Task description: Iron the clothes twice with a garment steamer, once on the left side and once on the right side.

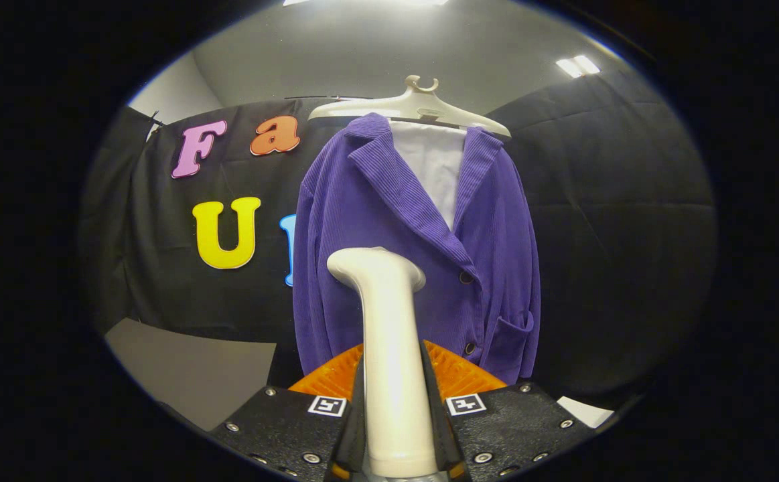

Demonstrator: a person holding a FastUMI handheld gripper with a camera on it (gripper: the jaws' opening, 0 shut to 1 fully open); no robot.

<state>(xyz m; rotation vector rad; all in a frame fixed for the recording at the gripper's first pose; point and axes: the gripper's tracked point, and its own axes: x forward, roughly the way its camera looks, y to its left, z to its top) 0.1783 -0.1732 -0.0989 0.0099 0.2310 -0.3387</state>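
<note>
Gripper was closed tight on the steamer, both fingers pressing the sides of its white handle. Handle ran upright between the fingers, and its rounded head sat just ahead of them, in front of the jacket's lower left panel. Can't tell whether the head touched the fabric.

Purple corduroy jacket hung on a pale hanger beyond the fingers, facing the camera. Collar was open over a white lining. Two dark buttons showed down the front edge, with a patch pocket low on the side right of the steamer.

Orange ribbed piece sat just behind the fingertips, either side of the handle, below the jacket hem. Black cloth wall hung behind the jacket. Grey floor patch showed low, left of the jacket.
</note>
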